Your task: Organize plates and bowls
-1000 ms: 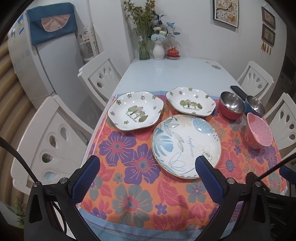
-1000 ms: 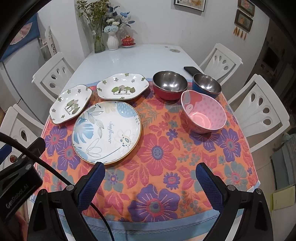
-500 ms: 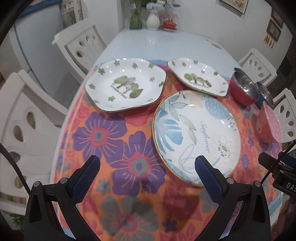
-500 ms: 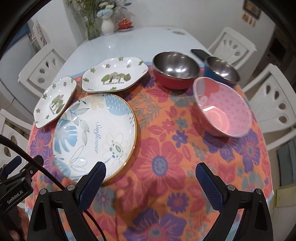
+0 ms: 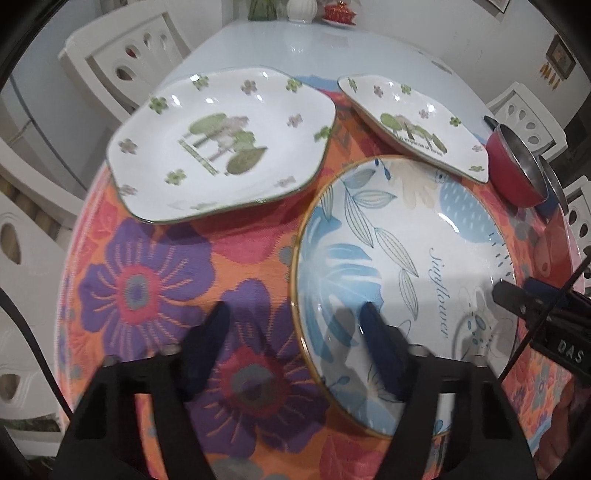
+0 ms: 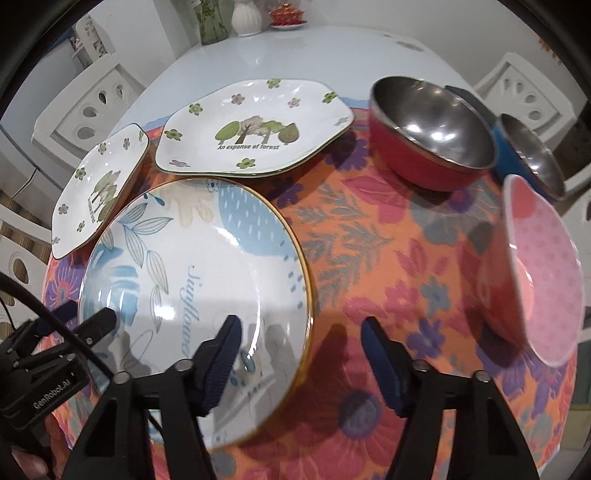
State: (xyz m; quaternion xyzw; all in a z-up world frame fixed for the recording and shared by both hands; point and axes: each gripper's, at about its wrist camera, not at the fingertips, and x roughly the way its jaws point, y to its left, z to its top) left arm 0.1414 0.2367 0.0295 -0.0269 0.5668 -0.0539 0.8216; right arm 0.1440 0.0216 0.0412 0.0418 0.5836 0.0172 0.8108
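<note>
A round blue-leaf plate [image 5: 402, 266] [image 6: 192, 288] lies on the floral cloth. My left gripper [image 5: 295, 332] is open and straddles its left rim. My right gripper [image 6: 301, 347] is open and straddles its right rim. Two white tree-print plates [image 5: 221, 144] [image 5: 413, 122] lie behind it; they also show in the right wrist view [image 6: 96, 192] [image 6: 255, 129]. A red steel bowl [image 6: 428, 129], a blue steel bowl [image 6: 532, 155] and a pink bowl [image 6: 543, 269] stand to the right.
The floral tablecloth [image 5: 147, 280] covers the near end of a white table [image 6: 295, 51]. White chairs [image 5: 125, 55] [image 6: 85, 110] stand around it. A vase and a small red dish [image 6: 286, 16] sit at the far end.
Both grippers have come down and forward to the blue-leaf plate, one at each side rim. Their jaws have narrowed but stay open. The dishes have not moved.
</note>
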